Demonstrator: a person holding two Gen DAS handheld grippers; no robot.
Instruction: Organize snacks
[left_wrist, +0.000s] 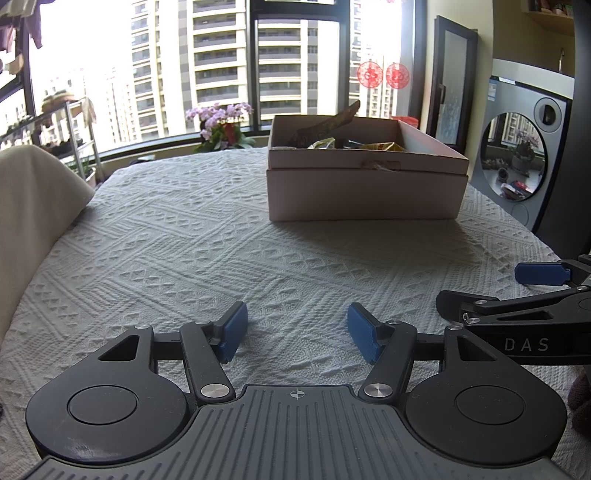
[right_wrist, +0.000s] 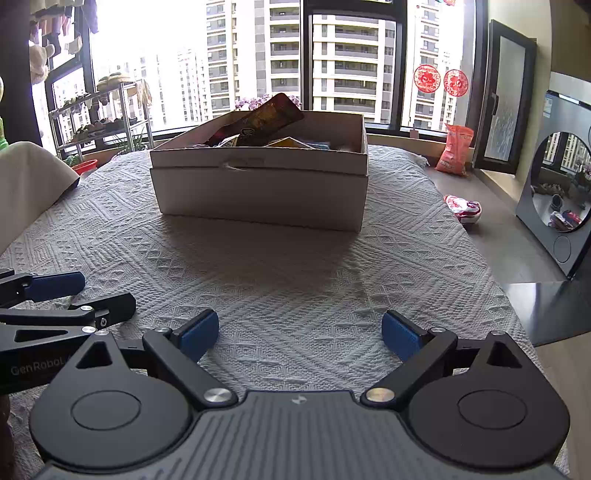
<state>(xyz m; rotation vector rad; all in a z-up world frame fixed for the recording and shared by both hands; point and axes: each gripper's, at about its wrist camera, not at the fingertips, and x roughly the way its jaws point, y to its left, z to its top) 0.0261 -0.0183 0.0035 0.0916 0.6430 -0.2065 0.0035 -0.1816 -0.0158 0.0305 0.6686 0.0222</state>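
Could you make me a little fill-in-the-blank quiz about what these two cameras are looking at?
1. The snack packets sit inside a white cardboard ____ on the bedspread.
2. Both the left gripper and the right gripper have their jaws ____, with nothing between them.
3. The finger pads on both grippers are coloured ____.
4. Two round ____ paper decorations are stuck on the window.

Missing words: box; open; blue; red

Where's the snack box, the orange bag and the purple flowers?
snack box (right_wrist: 258, 195): right wrist view, its front wall.
orange bag (right_wrist: 455, 149): right wrist view, middle of the bag.
purple flowers (left_wrist: 218, 112): left wrist view, the blossoms.
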